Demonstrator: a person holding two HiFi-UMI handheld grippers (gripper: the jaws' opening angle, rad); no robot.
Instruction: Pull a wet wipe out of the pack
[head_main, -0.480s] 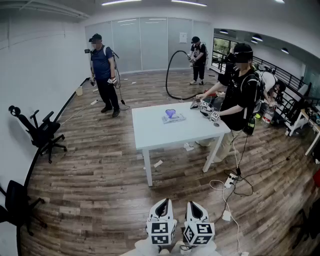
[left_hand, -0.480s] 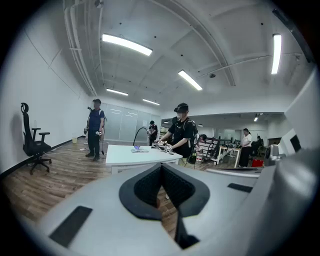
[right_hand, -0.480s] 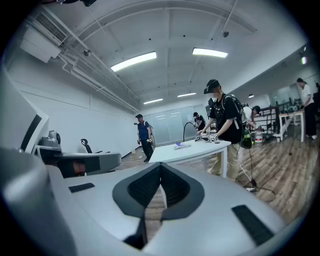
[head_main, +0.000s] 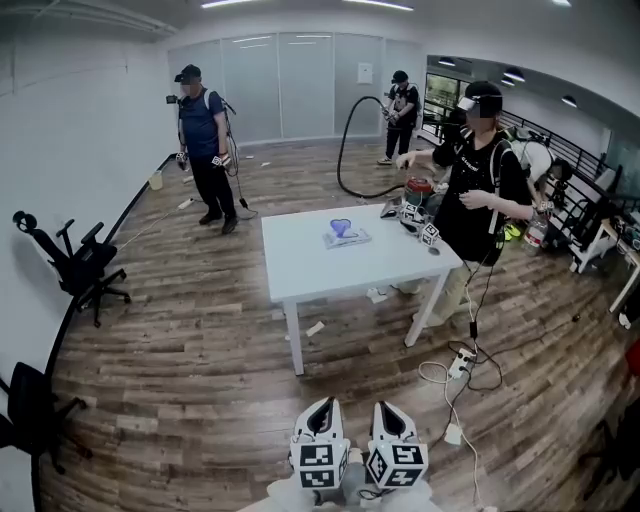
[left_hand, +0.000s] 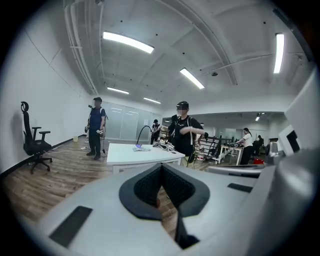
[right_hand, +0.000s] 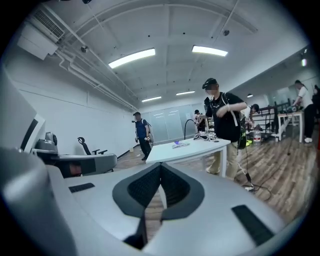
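Nearest, at the head view's lower edge: left gripper (head_main: 322, 412) and right gripper (head_main: 389, 414), side by side, each with jaws pressed together on nothing, placed as half a second ago. Ahead of both, well apart across wooden floor (head_main: 200, 340): white table (head_main: 300, 272). On it, wet wipe pack (head_main: 347, 237), a purple wipe standing up from it, unmoved. Beyond, person in black (head_main: 482, 190), now straightened from a stoop. Judgement: pulling not begun; approach outstanding.
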